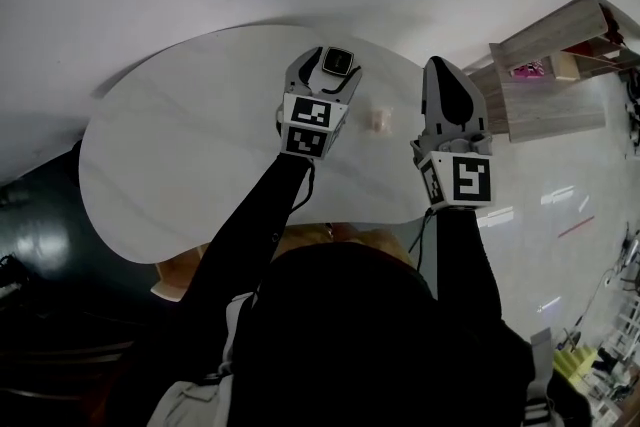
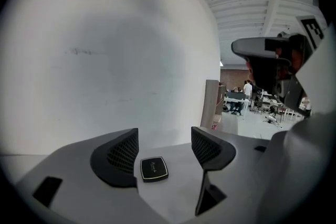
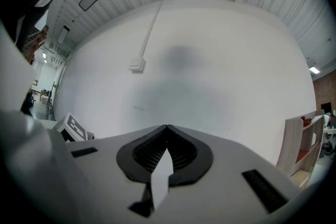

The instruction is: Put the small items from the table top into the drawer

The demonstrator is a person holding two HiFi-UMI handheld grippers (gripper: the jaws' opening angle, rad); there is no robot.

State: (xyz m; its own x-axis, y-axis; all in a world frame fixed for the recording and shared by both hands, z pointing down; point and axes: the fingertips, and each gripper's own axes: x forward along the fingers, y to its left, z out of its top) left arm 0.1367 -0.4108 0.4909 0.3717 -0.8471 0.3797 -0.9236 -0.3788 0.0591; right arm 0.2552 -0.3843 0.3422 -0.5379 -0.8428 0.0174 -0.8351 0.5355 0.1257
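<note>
From the head view, we see the white counter (image 1: 180, 145) with two small items on it. One is a black square compact (image 1: 340, 61) near the far rim. The other is a small pale thing (image 1: 377, 120), too blurred to name, lying to the right of the compact and a little nearer the person. The left tool (image 1: 328, 67) sits around the compact. The right tool (image 1: 452, 100) hangs well to the right of the compact, past the pale thing, touching neither. Below the near rim, on the person's side of the compact, a tan edge (image 1: 178, 277) shows, and we cannot tell whether that is the drawer.

In the left gripper view, the jaws stand spread wide with the compact flat on the counter between them. It lies closer to the left jaw, and neither pad presses on it. We read this as a grasp lined up but not yet closed.

In the right gripper view, the jaws are pressed together tip to tip with nothing caught between them, facing the bare white wall beyond the compact.

We judge the task far from finished. Both items we can see remain on the counter and none is lifted. No view shows the inside of a drawer, so we cannot say what it already holds. The compact looks like the first to go and the pale thing comes after.
</note>
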